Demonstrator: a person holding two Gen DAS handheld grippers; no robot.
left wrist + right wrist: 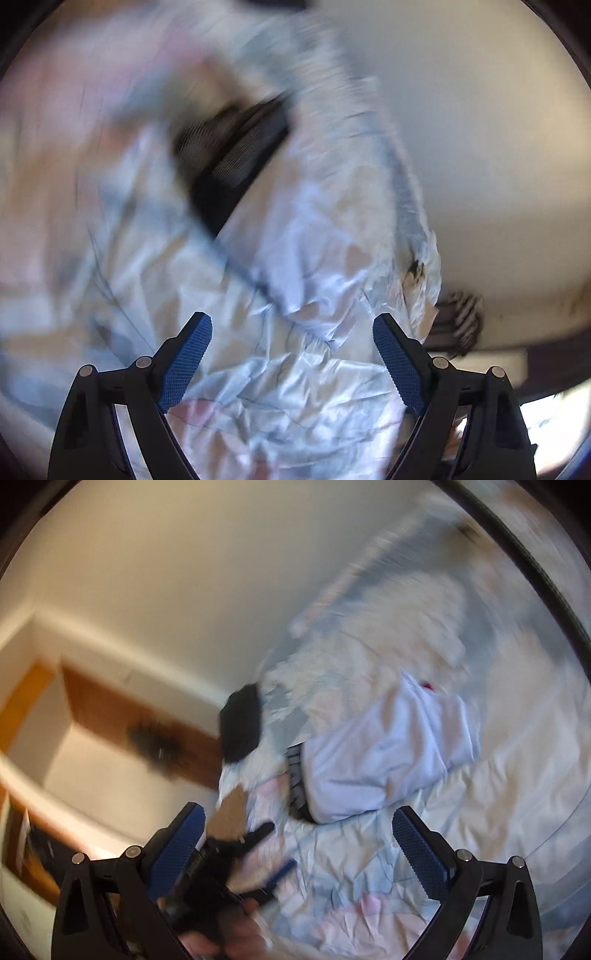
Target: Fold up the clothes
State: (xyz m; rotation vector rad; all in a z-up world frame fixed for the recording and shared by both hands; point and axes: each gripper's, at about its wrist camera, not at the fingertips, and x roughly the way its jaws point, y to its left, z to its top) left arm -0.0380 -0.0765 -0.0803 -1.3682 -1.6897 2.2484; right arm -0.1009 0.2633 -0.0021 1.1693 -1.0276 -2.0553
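Two grippers are in view, one per hand. The left gripper point(291, 354) has its two fingers spread wide apart, with nothing between the blue pads point(186, 363); crumpled bedding point(280, 406) lies beneath them. The right gripper point(299, 849) likewise has its fingers well apart and grips nothing. In the right wrist view the left gripper point(236, 853) appears low and left, blurred, with a hand point(229, 934) below it.

Two garments can be counted on the bed. One white garment point(388, 753) with a dark patterned waistband point(297, 782) lies bunched on the bedding point(480, 812), ahead of the right gripper and clear of both. One black garment point(242, 725) lies beside it, near the bed's edge. The left wrist view shows one dark item point(229, 162) on the bedding; blur prevents identifying it. A pale wall point(166, 572) stands behind.
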